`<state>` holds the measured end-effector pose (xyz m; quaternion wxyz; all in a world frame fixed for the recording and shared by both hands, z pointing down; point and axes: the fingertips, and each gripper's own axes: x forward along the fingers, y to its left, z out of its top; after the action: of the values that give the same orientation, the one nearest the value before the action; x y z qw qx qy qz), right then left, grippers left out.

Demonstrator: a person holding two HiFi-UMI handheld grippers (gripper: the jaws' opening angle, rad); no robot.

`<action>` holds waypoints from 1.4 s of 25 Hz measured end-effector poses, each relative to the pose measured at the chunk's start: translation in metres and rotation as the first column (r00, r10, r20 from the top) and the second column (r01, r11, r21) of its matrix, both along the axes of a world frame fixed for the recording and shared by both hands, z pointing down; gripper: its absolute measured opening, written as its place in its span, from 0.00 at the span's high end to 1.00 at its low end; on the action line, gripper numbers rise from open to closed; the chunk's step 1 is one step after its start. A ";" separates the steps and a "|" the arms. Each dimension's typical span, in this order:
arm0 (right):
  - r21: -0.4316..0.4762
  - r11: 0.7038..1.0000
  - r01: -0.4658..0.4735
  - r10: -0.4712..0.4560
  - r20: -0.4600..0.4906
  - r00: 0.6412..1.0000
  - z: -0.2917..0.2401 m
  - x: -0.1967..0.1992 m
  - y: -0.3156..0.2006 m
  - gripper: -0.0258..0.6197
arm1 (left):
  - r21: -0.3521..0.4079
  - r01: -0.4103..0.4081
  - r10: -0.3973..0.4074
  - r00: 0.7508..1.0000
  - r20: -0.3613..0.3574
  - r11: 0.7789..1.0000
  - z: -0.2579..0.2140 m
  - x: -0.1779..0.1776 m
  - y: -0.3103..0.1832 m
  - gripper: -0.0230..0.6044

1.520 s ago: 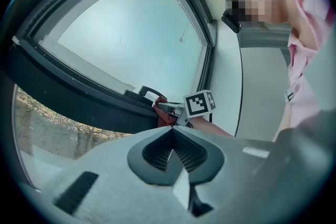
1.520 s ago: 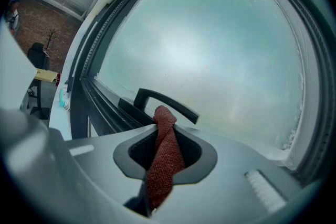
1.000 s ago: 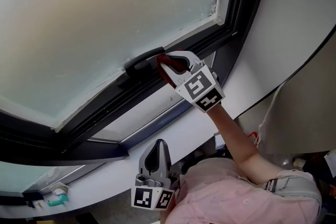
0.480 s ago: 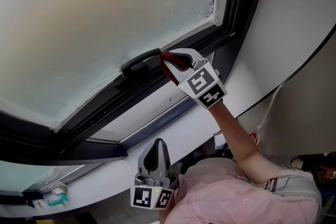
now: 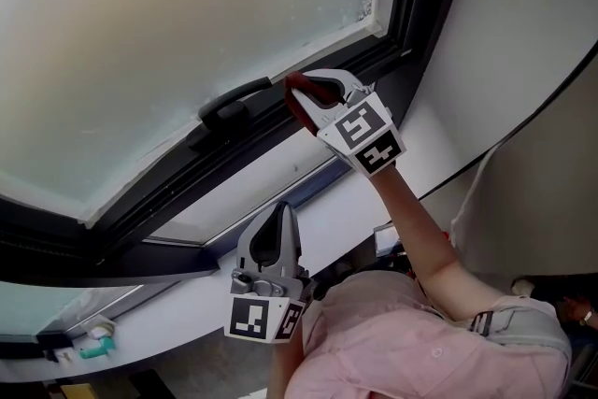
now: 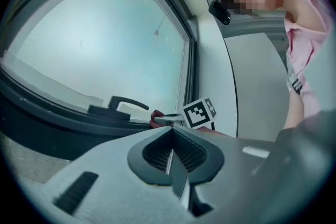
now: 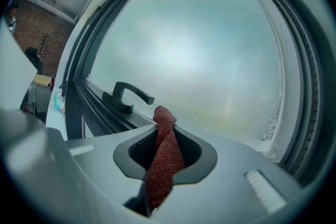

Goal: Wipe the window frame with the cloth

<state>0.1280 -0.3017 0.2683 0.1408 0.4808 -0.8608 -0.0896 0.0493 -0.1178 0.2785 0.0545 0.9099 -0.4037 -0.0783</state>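
A dark red cloth (image 7: pixel 164 155) is pinched between the jaws of my right gripper (image 5: pixel 297 98), which is shut on it. The cloth (image 5: pixel 308 103) presses against the dark window frame (image 5: pixel 280 134) just right of the black window handle (image 5: pixel 229 101). The same handle (image 7: pixel 128 96) shows ahead in the right gripper view, left of the cloth tip. My left gripper (image 5: pixel 277 221) hangs lower, below the frame, shut with nothing between its jaws. From the left gripper view, the right gripper (image 6: pixel 173 119) and the handle (image 6: pixel 123 104) sit along the frame.
Frosted glass (image 5: pixel 187 23) fills the window above the frame. A white curved sill (image 5: pixel 187 304) runs below, with a small teal item (image 5: pixel 93 349) at its left end. A white wall (image 5: pixel 523 33) stands to the right. The person's arm (image 5: pixel 420 238) reaches up from the lower right.
The right gripper with the cloth has slid a little to the right along the frame, away from the handle. The left gripper has shifted slightly up and left in the head view.
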 end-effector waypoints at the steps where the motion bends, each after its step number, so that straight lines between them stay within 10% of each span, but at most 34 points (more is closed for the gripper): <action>1: 0.000 1.000 0.001 -0.001 0.001 1.000 0.000 0.002 0.000 0.87 | 0.010 -0.009 0.009 1.000 -0.002 1.000 -0.003 0.006 -0.002 0.97; 35: -0.004 0.998 -0.065 0.065 0.040 0.997 0.001 0.084 -0.020 0.87 | 0.039 -0.128 0.128 0.992 0.001 0.991 -0.009 0.088 -0.029 0.97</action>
<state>0.2118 -0.3216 0.2688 0.1272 0.5098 -0.8476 -0.0741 0.1375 -0.1471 0.2697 0.0420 0.9347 -0.3429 -0.0833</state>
